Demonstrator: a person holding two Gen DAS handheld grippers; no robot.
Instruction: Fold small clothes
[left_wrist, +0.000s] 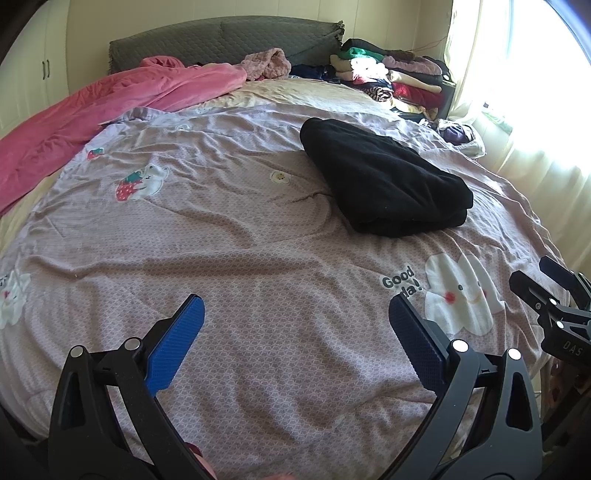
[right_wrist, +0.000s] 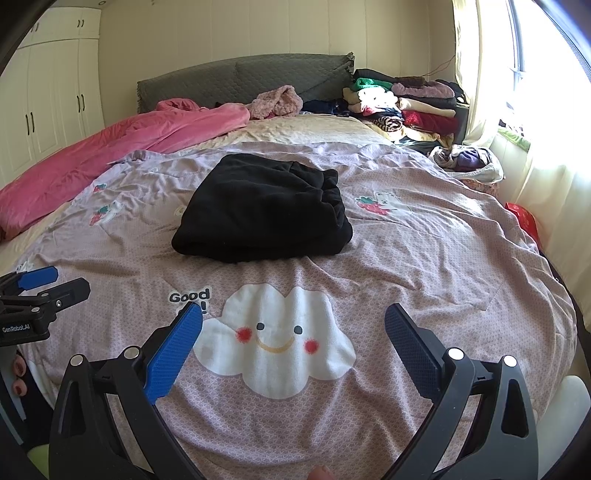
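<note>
**Black garment folded on the bed, both claws empty**

You hold your left claw (left_wrist: 295, 321) low over the near part of the pink-lilac patterned bedspread (left_wrist: 258, 229). Its 2 blue-padded fingers (left_wrist: 177, 343) stand wide apart and they grip nothing. Your right claw (right_wrist: 293, 332) is also spread wide and empty; it hovers above the white smiling cloud print (right_wrist: 273, 339) on the same cover.

The folded black fleece garment (right_wrist: 262, 210) lies flat in the middle of the bed, beyond both claws and well apart from them. From the left wrist view it sits to the right of centre (left_wrist: 384, 177).

A crumpled pink blanket (left_wrist: 110, 107) lies along the left side of the bed. A stack of folded coloured clothes (right_wrist: 402, 107) stands at the far right corner, near the grey padded headboard (right_wrist: 243, 79).
</note>
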